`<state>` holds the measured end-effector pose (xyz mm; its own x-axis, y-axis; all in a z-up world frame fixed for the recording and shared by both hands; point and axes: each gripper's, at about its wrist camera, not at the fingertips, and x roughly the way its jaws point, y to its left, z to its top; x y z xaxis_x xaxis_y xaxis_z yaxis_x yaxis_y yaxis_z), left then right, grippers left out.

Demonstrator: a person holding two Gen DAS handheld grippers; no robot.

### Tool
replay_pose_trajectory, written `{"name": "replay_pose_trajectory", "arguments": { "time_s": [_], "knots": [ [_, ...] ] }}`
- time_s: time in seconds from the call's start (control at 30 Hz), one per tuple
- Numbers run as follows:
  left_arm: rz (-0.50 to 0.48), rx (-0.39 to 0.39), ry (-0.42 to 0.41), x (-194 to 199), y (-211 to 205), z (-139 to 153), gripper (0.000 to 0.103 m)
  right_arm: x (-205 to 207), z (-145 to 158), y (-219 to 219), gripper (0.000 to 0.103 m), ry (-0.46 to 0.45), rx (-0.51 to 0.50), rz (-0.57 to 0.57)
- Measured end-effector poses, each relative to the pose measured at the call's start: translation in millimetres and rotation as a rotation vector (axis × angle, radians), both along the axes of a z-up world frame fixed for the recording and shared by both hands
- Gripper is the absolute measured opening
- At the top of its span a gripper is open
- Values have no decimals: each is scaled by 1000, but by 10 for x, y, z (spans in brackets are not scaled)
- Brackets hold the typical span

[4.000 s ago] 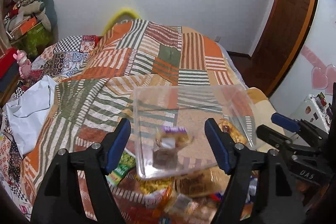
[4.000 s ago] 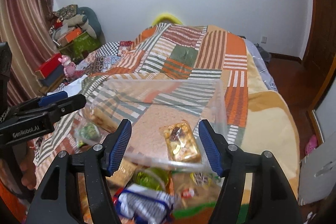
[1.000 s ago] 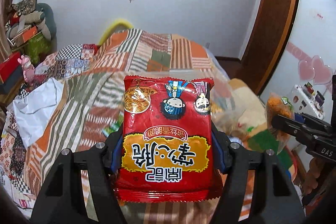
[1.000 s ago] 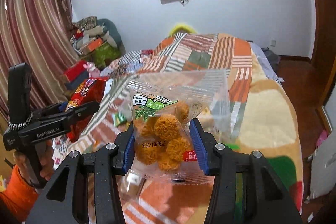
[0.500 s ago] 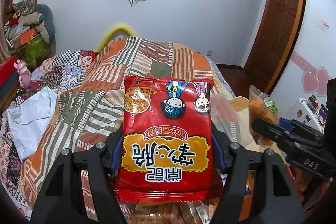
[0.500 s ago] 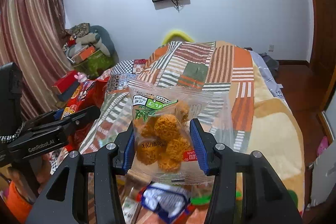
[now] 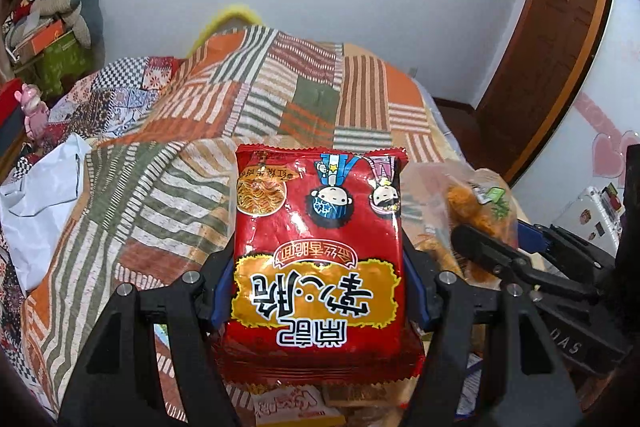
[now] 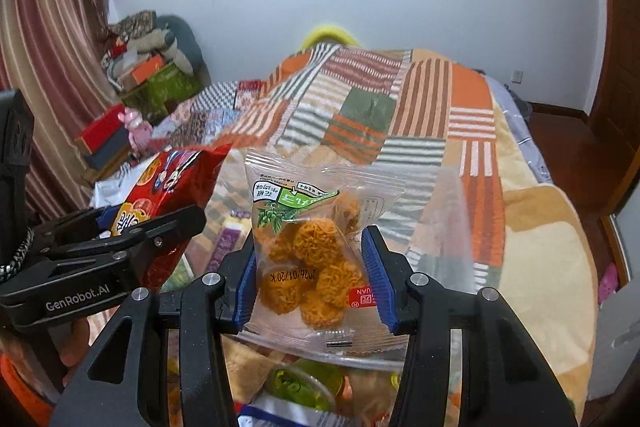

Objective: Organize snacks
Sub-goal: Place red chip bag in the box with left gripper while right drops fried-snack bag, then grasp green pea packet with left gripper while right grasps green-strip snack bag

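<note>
My left gripper is shut on a red noodle-snack packet, held upright above the bed. My right gripper is shut on a clear bag of orange snack balls. The two grippers are side by side: the right gripper with its bag shows at the right of the left wrist view, and the left gripper with the red packet shows at the left of the right wrist view. A clear plastic bin lies behind the bag. Loose snack packets lie below.
A patchwork bedspread covers the bed. A white bag lies at its left. Boxes and cushions are piled at the far left by a curtain. A wooden door stands on the right.
Both grippers picked up their packets from the pile since the earliest frames. Over the last second they moved closer together and tilted down a little toward the bin.
</note>
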<state>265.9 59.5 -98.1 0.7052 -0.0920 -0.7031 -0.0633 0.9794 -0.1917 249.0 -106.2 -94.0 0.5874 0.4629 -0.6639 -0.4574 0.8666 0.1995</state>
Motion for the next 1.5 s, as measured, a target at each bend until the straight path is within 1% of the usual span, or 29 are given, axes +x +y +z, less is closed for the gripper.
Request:
{"name": "replay_pose_trajectory", "arguments": {
  "time_s": [0.13, 0.23, 0.33, 0.4, 0.5, 0.63, 0.83, 0.97, 1.03, 1.13, 1.3, 1.5],
  "knots": [
    [-6, 17, 24, 96, -19, -119, 67, 66, -122, 62, 45, 27, -41, 11],
    [-4, 22, 44, 150, -16, -200, 67, 108, -186, 53, 48, 67, -34, 12],
    [-5, 21, 71, 161, -22, -254, 70, 105, -192, 21, 48, 90, -20, 7],
    [-10, 19, 78, 149, -24, -272, 71, 79, -159, -2, 52, 79, -17, 9],
    [-13, 10, 74, 94, 20, -255, 73, -7, -55, -39, 60, 32, -32, 1],
    [-9, 8, 53, -9, 108, -149, 74, -132, 82, -127, 64, -20, -41, 0],
    [0, 53, 23, -275, 325, 65, 80, -258, 194, -288, 66, -43, -32, -7],
    [23, 102, 29, -444, 490, 92, 84, -349, 228, -398, 71, -56, -34, -27],
    [39, 116, 50, -507, 587, 49, 86, -387, 229, -450, 73, -57, -36, -36],
    [57, 106, 99, -558, 739, -77, 86, -455, 181, -527, 75, -40, -38, -39],
    [81, 93, 168, -635, 914, -329, 86, -552, -11, -645, 78, 7, -54, -58],
    [50, 141, 251, -614, 954, -689, 86, -574, -286, -726, 78, 86, -61, -62]
  ]
}}
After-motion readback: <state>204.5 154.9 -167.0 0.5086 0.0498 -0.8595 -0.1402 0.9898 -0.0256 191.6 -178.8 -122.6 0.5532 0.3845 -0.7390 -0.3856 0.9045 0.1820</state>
